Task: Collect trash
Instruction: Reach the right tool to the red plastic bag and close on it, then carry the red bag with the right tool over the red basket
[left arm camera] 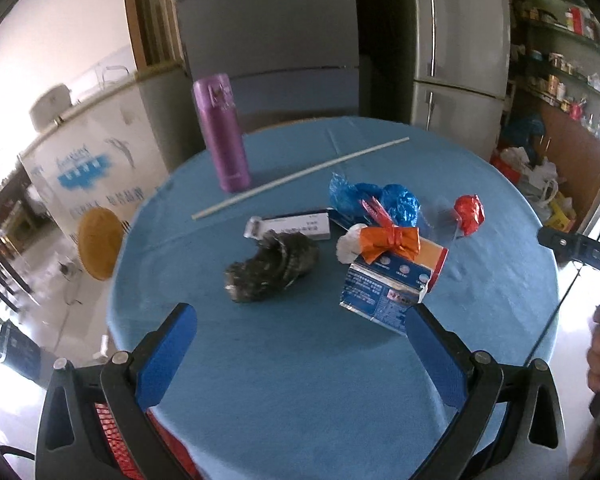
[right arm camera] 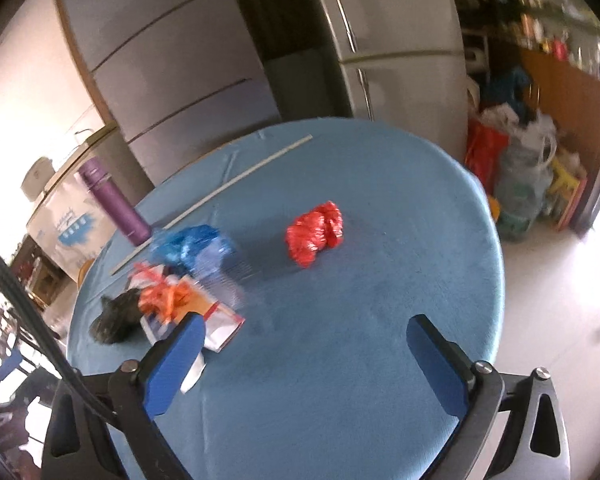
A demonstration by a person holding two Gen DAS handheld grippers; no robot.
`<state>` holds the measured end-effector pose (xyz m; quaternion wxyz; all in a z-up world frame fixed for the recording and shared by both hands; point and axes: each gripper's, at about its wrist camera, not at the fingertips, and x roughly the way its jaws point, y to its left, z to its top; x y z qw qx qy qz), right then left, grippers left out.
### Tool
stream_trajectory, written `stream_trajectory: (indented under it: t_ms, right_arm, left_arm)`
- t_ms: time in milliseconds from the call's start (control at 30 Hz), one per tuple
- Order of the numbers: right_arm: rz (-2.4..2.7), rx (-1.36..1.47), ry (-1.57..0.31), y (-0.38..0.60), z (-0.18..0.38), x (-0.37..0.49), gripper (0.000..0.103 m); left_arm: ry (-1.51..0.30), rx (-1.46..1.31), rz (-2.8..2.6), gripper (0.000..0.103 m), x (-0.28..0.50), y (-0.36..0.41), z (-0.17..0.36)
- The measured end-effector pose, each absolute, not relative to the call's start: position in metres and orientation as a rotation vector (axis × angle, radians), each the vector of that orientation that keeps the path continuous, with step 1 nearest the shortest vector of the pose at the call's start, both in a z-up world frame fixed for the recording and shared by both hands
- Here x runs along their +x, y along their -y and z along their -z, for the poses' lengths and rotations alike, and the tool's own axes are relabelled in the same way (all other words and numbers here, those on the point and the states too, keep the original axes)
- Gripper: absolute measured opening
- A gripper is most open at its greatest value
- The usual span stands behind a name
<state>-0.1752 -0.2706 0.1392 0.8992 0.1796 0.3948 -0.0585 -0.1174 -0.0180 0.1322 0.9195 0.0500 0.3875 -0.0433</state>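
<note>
Both tongs, left tongs (left arm camera: pixel 302 316) and right tongs (right arm camera: pixel 306 330), gape empty above the blue counter (left arm camera: pixel 300 360), where crumpled trash (left arm camera: pixel 272 266) lies uncollected, so collecting seems unstarted.

"CAS" on a black device (left arm camera: pixel 596 258).

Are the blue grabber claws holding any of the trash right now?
No, nothing is held. The left gripper and the right gripper are both wide open above the blue table. The red crumpled bag lies untouched on it.
</note>
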Motion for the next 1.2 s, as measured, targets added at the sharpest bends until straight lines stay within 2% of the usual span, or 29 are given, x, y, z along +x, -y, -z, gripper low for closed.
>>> stream_trajectory:
  t_ms: [333, 733, 833, 900, 967, 1033, 1100, 1167, 1200]
  right_arm:
    - [0.107, 0.650, -0.901, 0.327, -0.084, -0.085, 0.083]
    - [0.111, 0.736, -0.950, 0.332, -0.056, -0.040, 0.083]
    - [0.134, 0.711, -0.981, 0.327, -0.050, -0.031, 0.073]
    - [0.130, 0.709, -0.990, 0.324, -0.046, -0.025, 0.071]
    - [0.127, 0.681, -0.988, 0.317, -0.048, -0.023, 0.057]
    - [0.097, 0.687, -1.008, 0.312, -0.044, -0.020, 0.046]
    - [0.098, 0.676, -1.007, 0.308, -0.042, -0.021, 0.044]
    - [0.097, 0.664, -0.998, 0.305, -0.043, -0.024, 0.043]
    - [0.095, 0.665, -0.990, 0.305, -0.043, -0.026, 0.043]
  left_arm:
    - [-0.932, -0.015, 0.194, 0.103, -0.059, 0.035, -0.094]
    - [-0.967, 0.009, 0.204, 0.103, 0.002, 0.069, -0.076]
    - [-0.976, 0.007, 0.211, 0.103, 0.014, 0.072, -0.072]
    - [-0.964, 0.002, 0.230, 0.102, 0.017, 0.075, -0.071]
    - [-0.964, 0.009, 0.254, 0.095, 0.018, 0.079, -0.069]
    - [-0.977, 0.007, 0.292, 0.079, 0.019, 0.082, -0.064]
    - [-0.985, -0.011, 0.333, 0.069, 0.018, 0.083, -0.062]
    - [-0.995, -0.005, 0.348, 0.053, 0.017, 0.085, -0.060]
    - [-1.008, 0.008, 0.352, 0.036, 0.018, 0.086, -0.058]
